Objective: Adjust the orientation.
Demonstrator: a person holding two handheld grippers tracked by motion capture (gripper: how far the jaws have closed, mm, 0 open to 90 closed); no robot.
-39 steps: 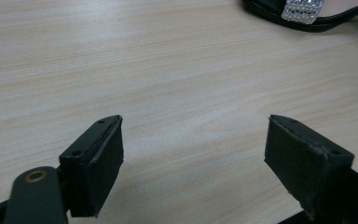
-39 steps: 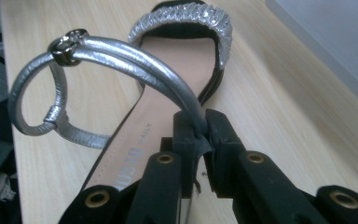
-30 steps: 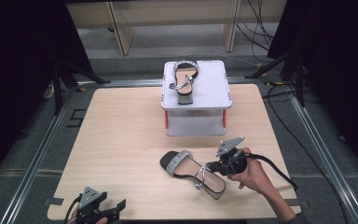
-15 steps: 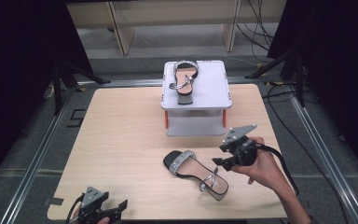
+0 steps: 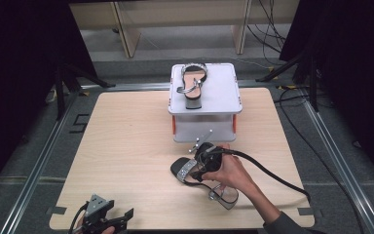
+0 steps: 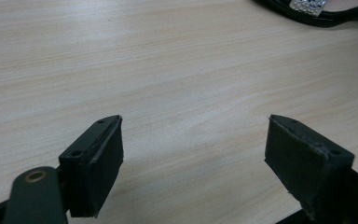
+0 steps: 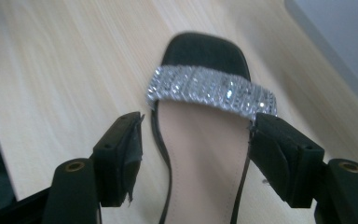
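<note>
Moved left, right claw [image 7: 196,154] straddles sandal [image 7: 205,140] wide open, heel cut off; left claw [image 6: 191,158] gapes empty.

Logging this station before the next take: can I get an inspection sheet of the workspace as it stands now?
Surface: wooden table, bare wood between items.
Job's things: one sandal on the white stand; second sandal flat on the table.
Clutter: nothing seen.
Grippers: right gripper open, jaws straddling the second sandal behind its glitter strap; left gripper open over bare wood at the near edge.
Cables: black cable trailing from the right gripper.
Surroundings: metal floor rails, floor cables.
</note>
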